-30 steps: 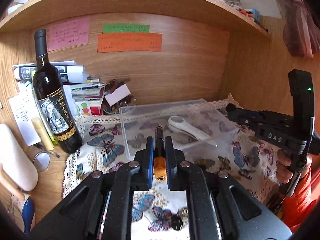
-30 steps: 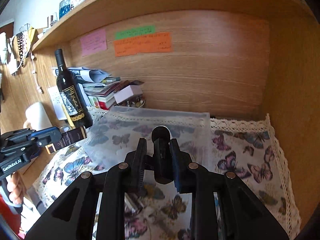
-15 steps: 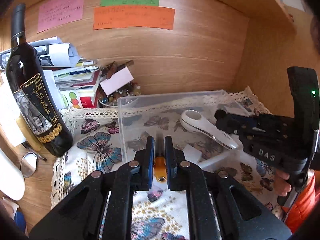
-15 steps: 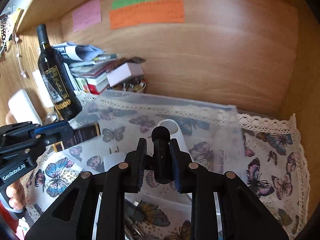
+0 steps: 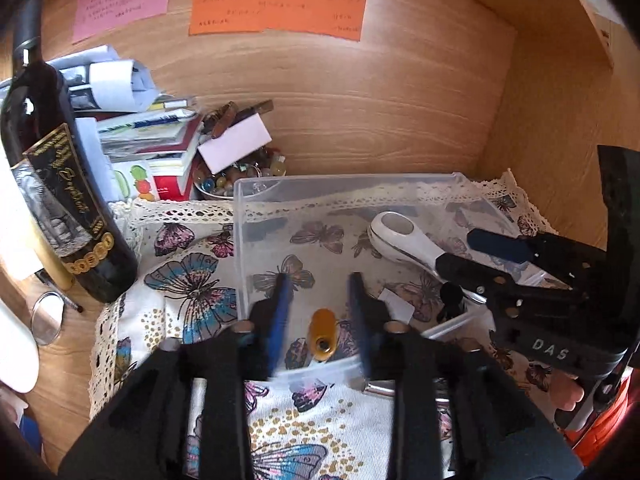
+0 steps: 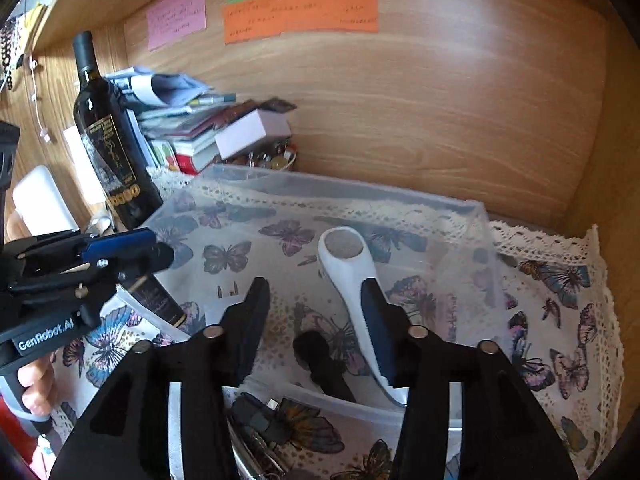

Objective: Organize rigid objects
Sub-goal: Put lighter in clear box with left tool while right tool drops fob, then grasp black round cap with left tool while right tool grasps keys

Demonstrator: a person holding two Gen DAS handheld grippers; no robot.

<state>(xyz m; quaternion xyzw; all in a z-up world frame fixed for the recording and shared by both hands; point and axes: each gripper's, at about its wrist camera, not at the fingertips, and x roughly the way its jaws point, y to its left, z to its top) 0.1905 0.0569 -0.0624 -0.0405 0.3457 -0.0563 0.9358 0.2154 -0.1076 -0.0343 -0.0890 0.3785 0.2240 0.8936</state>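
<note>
A clear plastic bin [image 5: 256, 188] [image 6: 480, 216] stands on the butterfly cloth. My left gripper [image 5: 318, 284] is open over its near edge; the brown tube with an orange end [image 5: 322, 336] sits loose between the jaws, inside the bin. My right gripper [image 6: 316, 292] is open over the bin too, and the black object [image 6: 320, 364] lies free below it. A white handled tool [image 5: 404, 240] [image 6: 352, 272] lies in the bin. The brown tube also shows in the right wrist view [image 6: 156, 300].
A dark wine bottle [image 5: 60, 184] [image 6: 108, 140] stands at the left. Stacked books and papers [image 5: 148, 136] and a bowl of beads [image 5: 236, 180] sit against the wooden back wall. Sticky notes [image 5: 276, 12] hang above. Metal items [image 6: 256, 440] lie in front of the bin.
Both grippers have opened over the bin. The left one let go of the brown tube and the right one let go of the black object; both now sit in the bin.
</note>
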